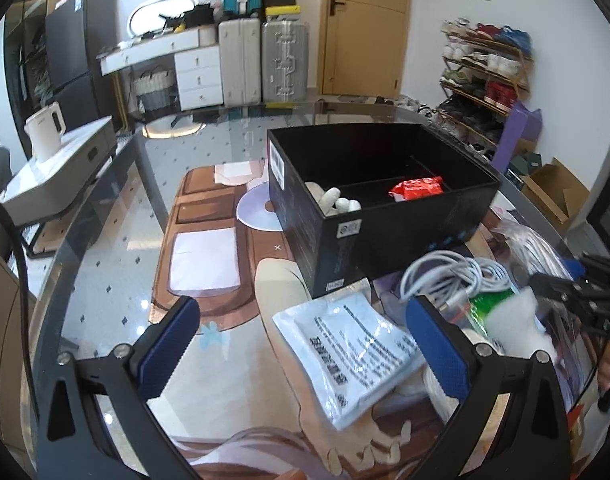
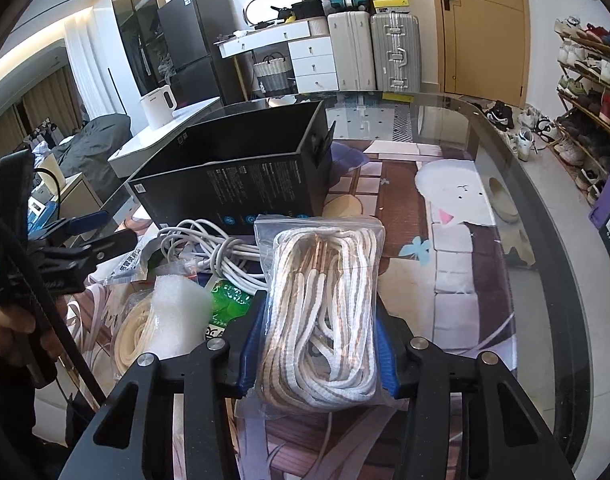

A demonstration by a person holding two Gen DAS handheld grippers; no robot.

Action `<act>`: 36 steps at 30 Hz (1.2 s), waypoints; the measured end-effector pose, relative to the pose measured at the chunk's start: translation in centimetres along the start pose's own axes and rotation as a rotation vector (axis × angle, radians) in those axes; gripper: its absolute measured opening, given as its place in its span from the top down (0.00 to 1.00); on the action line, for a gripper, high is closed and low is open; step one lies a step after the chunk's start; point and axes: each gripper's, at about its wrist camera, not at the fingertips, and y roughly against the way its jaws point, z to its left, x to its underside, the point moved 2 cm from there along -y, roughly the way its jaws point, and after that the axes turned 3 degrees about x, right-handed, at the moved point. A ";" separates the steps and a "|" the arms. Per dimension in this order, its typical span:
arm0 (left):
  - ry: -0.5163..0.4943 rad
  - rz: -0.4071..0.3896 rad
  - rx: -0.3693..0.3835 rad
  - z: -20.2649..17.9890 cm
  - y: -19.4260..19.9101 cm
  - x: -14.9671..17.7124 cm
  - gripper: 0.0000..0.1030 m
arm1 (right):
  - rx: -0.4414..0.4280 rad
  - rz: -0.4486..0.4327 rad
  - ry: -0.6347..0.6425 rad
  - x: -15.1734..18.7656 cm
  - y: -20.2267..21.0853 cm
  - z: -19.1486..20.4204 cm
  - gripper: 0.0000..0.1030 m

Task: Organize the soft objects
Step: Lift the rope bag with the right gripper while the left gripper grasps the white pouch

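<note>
My right gripper [image 2: 317, 344] is shut on a clear bag of white and grey shoelaces [image 2: 325, 312], held above the mat. My left gripper [image 1: 301, 340] is open and empty, with a white printed sachet [image 1: 353, 352] lying between its fingers on the mat. A black divided box [image 1: 385, 200] stands beyond it, holding white soft pieces [image 1: 337, 200] and a red packet [image 1: 417, 188]; it also shows in the right wrist view [image 2: 241, 184]. A coiled white cable [image 1: 457, 276], a green packet [image 2: 229, 300], a foam piece [image 2: 177, 308] and a cream cord bundle [image 2: 133, 340] lie in a pile.
A printed mat [image 1: 209, 264] covers the glass table [image 2: 545, 280]. A white kettle [image 1: 45, 128] stands on a side unit to the left. Suitcases [image 1: 261, 60], a dresser and a shoe rack [image 1: 485, 80] stand beyond the table.
</note>
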 end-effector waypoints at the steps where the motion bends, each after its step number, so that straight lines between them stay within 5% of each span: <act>1: 0.006 0.016 0.004 0.0 -0.4 -0.1 0.00 | 0.001 0.000 -0.001 0.0 0.1 0.0 0.54; 19: 0.005 0.150 -0.028 1.7 -1.7 2.0 0.02 | 0.001 -0.006 0.008 0.1 0.2 0.3 0.54; 24: -0.002 0.138 -0.015 1.7 -1.4 2.1 0.17 | 0.001 -0.008 0.009 0.1 0.2 0.3 0.54; 29: -0.024 0.108 0.006 1.6 -0.8 2.1 0.56 | 0.000 -0.016 0.014 0.0 0.3 0.5 0.54; 36: -0.009 0.082 0.033 1.6 0.2 2.1 0.66 | -0.005 -0.030 0.022 0.0 0.9 1.1 0.54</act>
